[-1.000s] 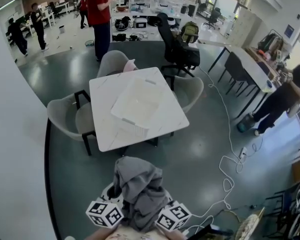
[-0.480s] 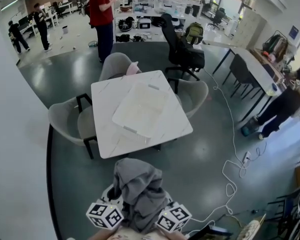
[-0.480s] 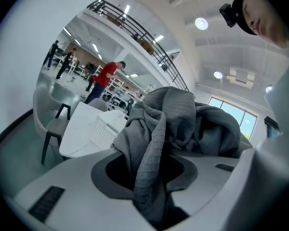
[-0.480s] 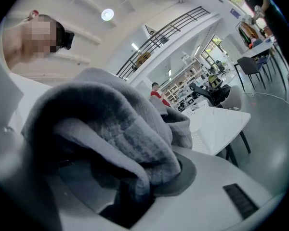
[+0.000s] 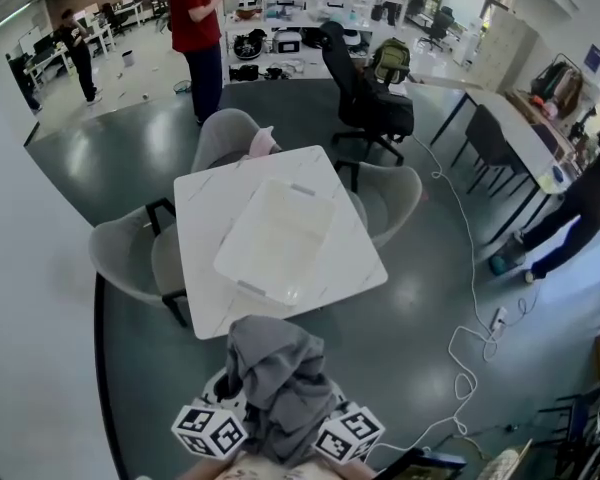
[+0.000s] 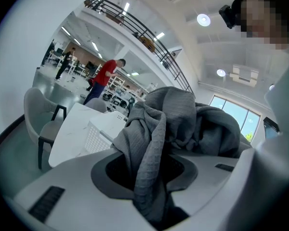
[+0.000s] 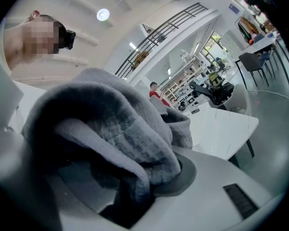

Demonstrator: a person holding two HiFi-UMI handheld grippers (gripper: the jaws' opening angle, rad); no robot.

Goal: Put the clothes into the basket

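Note:
A crumpled grey garment [image 5: 277,378] hangs in the air just short of the white table's near edge [image 5: 280,318], held from both sides. My left gripper [image 5: 228,388] is shut on its left folds, and the cloth [image 6: 168,129] fills the gap between the jaws. On the other side my right gripper [image 5: 330,408] is shut on the right folds [image 7: 115,129], which drape over its jaws. The white plastic basket [image 5: 275,238] stands in the middle of the table [image 5: 205,218], ahead of both grippers, and it looks to have nothing in it. The basket [image 6: 103,129] also shows in the left gripper view.
Grey chairs [image 5: 130,258] stand around the table, one with a pink item [image 5: 261,144] on it. A black office chair [image 5: 365,103] and a person in a red shirt [image 5: 195,28] are beyond. A white cable [image 5: 470,298] snakes over the floor at right. A white wall [image 5: 30,348] runs along the left.
The table and basket have shifted slightly nearer and lower in the head view. Both grippers and the garment keep the same place in the picture.

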